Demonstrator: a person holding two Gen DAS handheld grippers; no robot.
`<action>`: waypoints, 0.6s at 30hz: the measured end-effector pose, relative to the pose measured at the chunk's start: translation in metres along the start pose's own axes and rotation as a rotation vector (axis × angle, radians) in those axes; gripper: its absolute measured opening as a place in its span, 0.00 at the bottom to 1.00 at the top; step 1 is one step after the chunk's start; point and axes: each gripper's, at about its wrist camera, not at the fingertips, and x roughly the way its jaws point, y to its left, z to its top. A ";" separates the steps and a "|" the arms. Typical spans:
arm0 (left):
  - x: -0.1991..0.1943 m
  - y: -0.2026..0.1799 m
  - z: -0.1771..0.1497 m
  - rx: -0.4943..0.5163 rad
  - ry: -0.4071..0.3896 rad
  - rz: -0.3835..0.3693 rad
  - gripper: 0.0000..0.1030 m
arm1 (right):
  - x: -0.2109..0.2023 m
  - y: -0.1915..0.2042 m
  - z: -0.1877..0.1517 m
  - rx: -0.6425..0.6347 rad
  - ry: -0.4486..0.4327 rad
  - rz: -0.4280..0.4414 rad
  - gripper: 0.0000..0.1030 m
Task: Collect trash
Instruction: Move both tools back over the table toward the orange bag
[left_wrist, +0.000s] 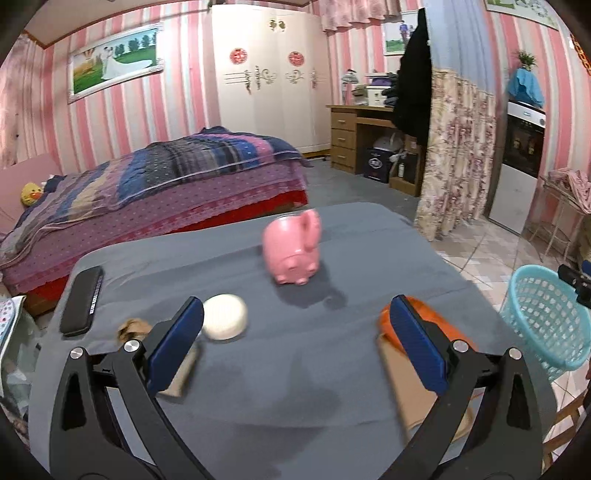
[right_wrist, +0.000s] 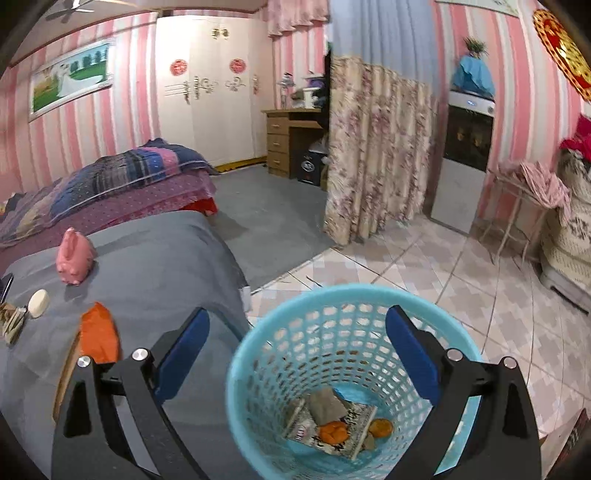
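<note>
A blue plastic basket (right_wrist: 332, 354) stands on the tiled floor beside the grey-covered table (right_wrist: 159, 266). Several scraps lie in it, among them orange peel (right_wrist: 334, 432) and printed paper (right_wrist: 347, 424). My right gripper (right_wrist: 297, 354) is open and empty above the basket's mouth. My left gripper (left_wrist: 295, 332) is open and empty over the table (left_wrist: 295, 369). A crumpled brown scrap (left_wrist: 133, 328) lies left of its left finger. An orange piece (left_wrist: 439, 325) lies behind its right finger, on a brown board (left_wrist: 413, 391). The basket also shows in the left wrist view (left_wrist: 546, 317).
On the table stand a pink pig-shaped bank (left_wrist: 293, 253), a white round puck (left_wrist: 225, 316) and a black phone (left_wrist: 82, 301). A bed (left_wrist: 147, 192) lies beyond the table, a desk (left_wrist: 362, 136) and a floral curtain (left_wrist: 454, 155) further back.
</note>
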 end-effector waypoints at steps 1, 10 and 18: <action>-0.001 0.004 -0.002 -0.004 0.002 0.005 0.94 | -0.001 0.004 0.001 -0.004 -0.001 0.008 0.92; -0.011 0.051 -0.020 -0.028 0.024 0.057 0.94 | -0.013 0.049 0.001 -0.057 0.001 0.094 0.92; -0.019 0.081 -0.035 -0.064 0.043 0.069 0.94 | -0.031 0.098 0.001 -0.122 -0.023 0.172 0.95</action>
